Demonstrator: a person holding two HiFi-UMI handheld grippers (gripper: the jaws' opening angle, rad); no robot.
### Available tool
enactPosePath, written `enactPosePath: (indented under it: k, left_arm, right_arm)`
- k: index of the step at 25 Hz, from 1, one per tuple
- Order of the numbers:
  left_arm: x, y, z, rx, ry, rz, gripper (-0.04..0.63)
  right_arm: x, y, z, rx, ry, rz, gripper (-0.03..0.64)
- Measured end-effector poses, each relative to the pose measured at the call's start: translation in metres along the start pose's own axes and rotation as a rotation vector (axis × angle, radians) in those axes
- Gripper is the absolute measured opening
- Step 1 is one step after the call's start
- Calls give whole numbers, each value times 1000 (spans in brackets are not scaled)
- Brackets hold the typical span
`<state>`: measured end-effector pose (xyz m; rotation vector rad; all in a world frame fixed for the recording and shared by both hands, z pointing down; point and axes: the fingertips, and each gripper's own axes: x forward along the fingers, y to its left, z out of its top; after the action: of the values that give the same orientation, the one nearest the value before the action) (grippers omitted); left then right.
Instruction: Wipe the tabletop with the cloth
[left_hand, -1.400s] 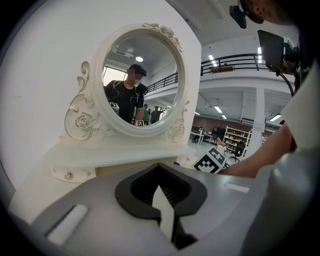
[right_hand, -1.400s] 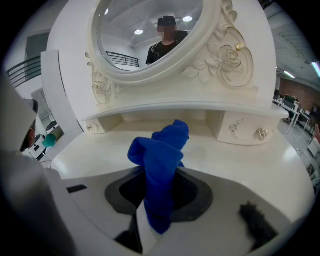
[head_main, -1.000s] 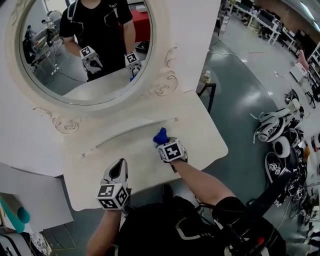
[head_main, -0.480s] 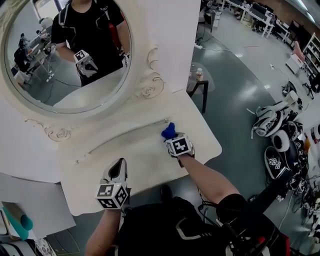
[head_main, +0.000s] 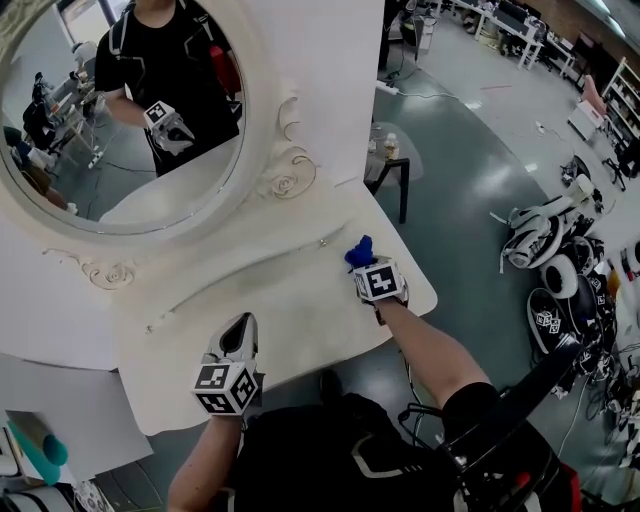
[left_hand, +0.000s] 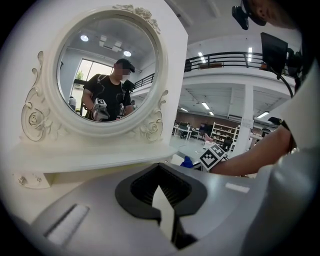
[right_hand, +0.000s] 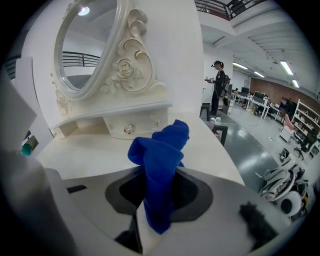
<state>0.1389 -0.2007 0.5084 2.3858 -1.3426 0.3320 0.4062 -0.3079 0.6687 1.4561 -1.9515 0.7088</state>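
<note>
The blue cloth (head_main: 358, 252) bunches up out of my right gripper (head_main: 366, 264), which is shut on it near the right end of the white dressing-table top (head_main: 270, 300). In the right gripper view the cloth (right_hand: 160, 150) stands between the jaws of the right gripper (right_hand: 150, 212), just above the tabletop (right_hand: 90, 150) and short of the drawer front. My left gripper (head_main: 240, 328) hovers at the table's front edge, left of centre. Its jaws (left_hand: 161, 196) are shut with nothing in them. From there the cloth (left_hand: 187, 162) shows far off to the right.
A round mirror (head_main: 110, 110) in an ornate white frame rises behind the tabletop. A small drawer knob (right_hand: 129, 129) sits under the shelf. Past the table's right edge stand a low black side table (head_main: 390, 180) and a heap of headsets (head_main: 550, 250) on the grey floor.
My right gripper has slid the cloth rightward along the tabletop, close to the right edge. The left gripper has stayed at the front edge.
</note>
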Motion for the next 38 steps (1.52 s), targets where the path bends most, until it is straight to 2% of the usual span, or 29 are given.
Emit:
enactPosePath:
  k: [10,26,33,38]
  left_arm:
    - [10,-9,-2,18,17,-15,9]
    - [16,-9,-3,17,40,-26,9]
    - [2,2,1,0,21,-7,9]
    - [-16,23,4,-27,-8,5,9]
  right_arm:
    - [-13,-83,-8,41,-2,-152,123]
    - [-28,-146,-19,168,-5,-246,126]
    - [-43,-165,-22,182,-1,-308,126]
    - [-63,-125,9,141,-91,-275,126]
